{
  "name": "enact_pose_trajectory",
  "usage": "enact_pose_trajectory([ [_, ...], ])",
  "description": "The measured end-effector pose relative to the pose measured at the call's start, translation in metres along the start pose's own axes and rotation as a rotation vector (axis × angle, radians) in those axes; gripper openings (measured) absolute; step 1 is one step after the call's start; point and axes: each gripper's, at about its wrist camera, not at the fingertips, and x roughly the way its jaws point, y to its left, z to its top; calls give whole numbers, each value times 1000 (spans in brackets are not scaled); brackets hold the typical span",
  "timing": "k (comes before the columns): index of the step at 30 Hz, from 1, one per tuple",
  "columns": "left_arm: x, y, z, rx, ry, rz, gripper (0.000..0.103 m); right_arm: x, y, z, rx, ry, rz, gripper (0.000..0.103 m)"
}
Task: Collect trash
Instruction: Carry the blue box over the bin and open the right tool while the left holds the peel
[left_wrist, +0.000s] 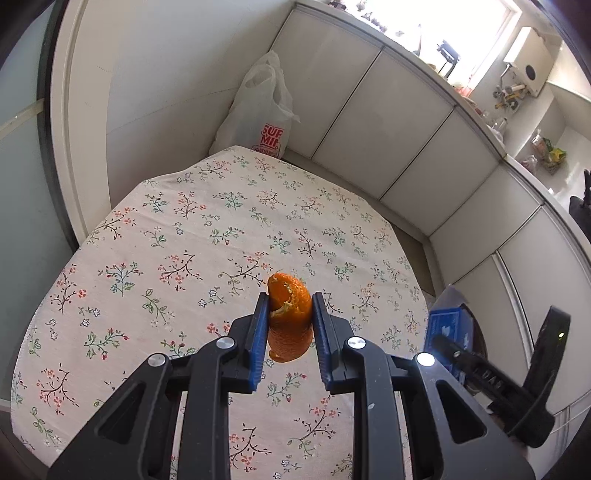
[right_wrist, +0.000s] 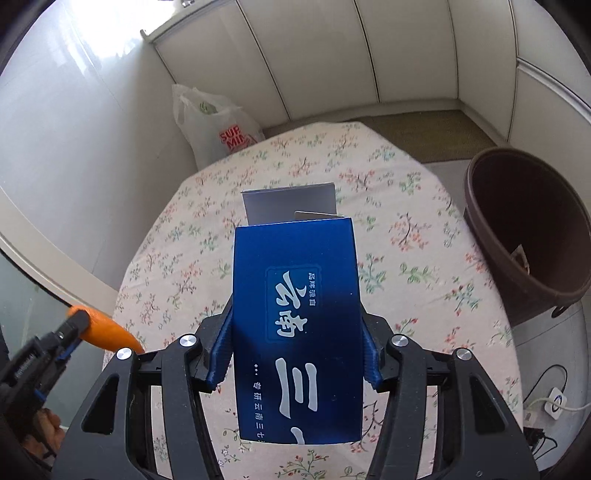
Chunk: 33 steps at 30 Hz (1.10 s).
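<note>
My left gripper (left_wrist: 289, 310) is shut on a curled piece of orange peel (left_wrist: 290, 314) and holds it above the flowered tablecloth (left_wrist: 184, 240). The peel (right_wrist: 107, 330) and left gripper also show at the lower left of the right wrist view. My right gripper (right_wrist: 295, 332) is shut on a blue carton with white Chinese lettering (right_wrist: 295, 325), its top flap open, held above the table (right_wrist: 406, 229). The carton (left_wrist: 447, 328) shows at the right edge of the left wrist view. A dark brown bin (right_wrist: 528, 229) stands on the floor right of the table.
A white plastic bag with red print (left_wrist: 262, 114) stands behind the table's far edge, also in the right wrist view (right_wrist: 218, 129). White cabinet doors (left_wrist: 406, 155) run along the far side. A power strip and cables (right_wrist: 554, 402) lie on the floor at right.
</note>
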Motion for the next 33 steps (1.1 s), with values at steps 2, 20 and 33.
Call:
enact_pose_trajectory([
  [2, 4, -3, -2, 9, 6, 5, 23, -12, -7, 12, 2, -40, -1, 53],
  [20, 37, -43, -25, 117, 34, 6, 23, -75, -118, 78, -32, -331, -264, 53],
  [33, 71, -128, -54, 244, 102, -23, 23, -48, -231, 84, 56, -299, -479, 54],
])
